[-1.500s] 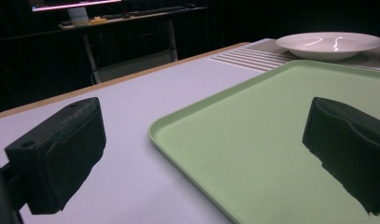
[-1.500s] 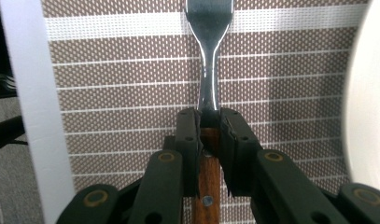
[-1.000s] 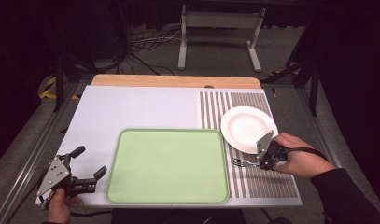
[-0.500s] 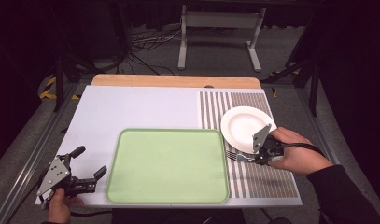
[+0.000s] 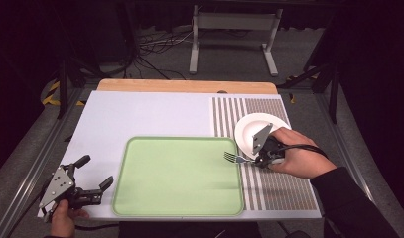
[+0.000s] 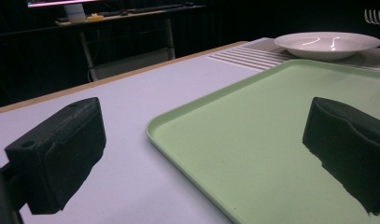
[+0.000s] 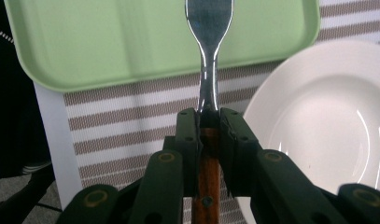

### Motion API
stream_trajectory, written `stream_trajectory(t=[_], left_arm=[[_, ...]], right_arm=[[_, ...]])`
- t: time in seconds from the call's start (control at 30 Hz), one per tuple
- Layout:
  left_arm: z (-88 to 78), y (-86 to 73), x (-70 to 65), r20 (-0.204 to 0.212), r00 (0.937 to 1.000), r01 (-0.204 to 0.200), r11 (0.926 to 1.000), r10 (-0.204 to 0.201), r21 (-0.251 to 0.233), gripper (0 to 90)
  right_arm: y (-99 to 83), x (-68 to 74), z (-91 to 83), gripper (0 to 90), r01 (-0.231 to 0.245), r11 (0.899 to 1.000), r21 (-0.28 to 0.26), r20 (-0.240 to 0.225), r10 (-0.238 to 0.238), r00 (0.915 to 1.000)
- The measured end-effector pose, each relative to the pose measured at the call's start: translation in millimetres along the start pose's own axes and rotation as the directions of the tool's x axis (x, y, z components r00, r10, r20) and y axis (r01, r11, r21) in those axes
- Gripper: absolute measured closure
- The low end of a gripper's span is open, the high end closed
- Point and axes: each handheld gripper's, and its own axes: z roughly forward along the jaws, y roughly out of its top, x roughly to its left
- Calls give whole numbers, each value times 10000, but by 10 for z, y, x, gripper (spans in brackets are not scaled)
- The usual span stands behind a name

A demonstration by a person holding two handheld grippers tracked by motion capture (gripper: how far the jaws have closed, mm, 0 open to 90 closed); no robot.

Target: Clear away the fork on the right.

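My right gripper (image 5: 258, 161) is shut on a fork (image 5: 235, 158) with a wooden handle (image 7: 207, 172), and the tines reach over the right rim of the green tray (image 5: 179, 176). In the right gripper view the fork (image 7: 209, 42) points straight ahead from my right gripper (image 7: 208, 119), with the tray (image 7: 131, 42) beyond it. The white plate (image 5: 254, 130) lies just behind that hand on the striped mat (image 5: 276, 188). My left gripper (image 5: 98, 174) rests open at the table's front left corner, its jaws aimed at the tray (image 6: 281, 140) with nothing between them.
The tray lies on a white table top (image 5: 150, 116) with a wooden strip (image 5: 187, 86) along its far edge. A metal stand (image 5: 234, 34) and cables sit on the floor beyond. In the left gripper view the plate (image 6: 327, 44) lies past the tray's far side.
My right gripper has carried the fork leftward and a little up, from the striped mat to the tray's right rim. The left gripper has stayed put.
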Motion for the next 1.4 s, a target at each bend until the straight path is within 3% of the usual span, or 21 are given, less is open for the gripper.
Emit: stream_trajectory(t=[0.37,1.07,1.27,1.3,1.33,1.37,1.4], left_arm=[[0,1,-2,7,10000,-3,10000,3,-27,1],[2,2,-3,25,10000,3,10000,-3,-38,1],[0,3,-3,32,10000,-24,10000,24,-35,1],[1,2,-3,21,10000,-16,10000,16,-55,1],[-1,3,-3,18,10000,-19,10000,19,-42,1],[-2,4,-2,32,10000,-22,10000,22,-31,1],[-2,3,-2,29,10000,-22,10000,22,-47,1]], right_arm=[[295,12,61,786,345,9992,-218,-20,-346,9994],[698,65,241,786,750,9952,-625,-46,-754,9971],[766,75,286,786,131,9963,-854,-19,-133,9999],[773,80,288,786,-72,9964,-842,-2,72,10000],[791,75,298,786,-586,9936,-967,-94,579,9983],[791,75,298,786,-586,9936,-967,-94,579,9983],[797,78,299,786,-965,9896,-1065,-234,945,9953]])
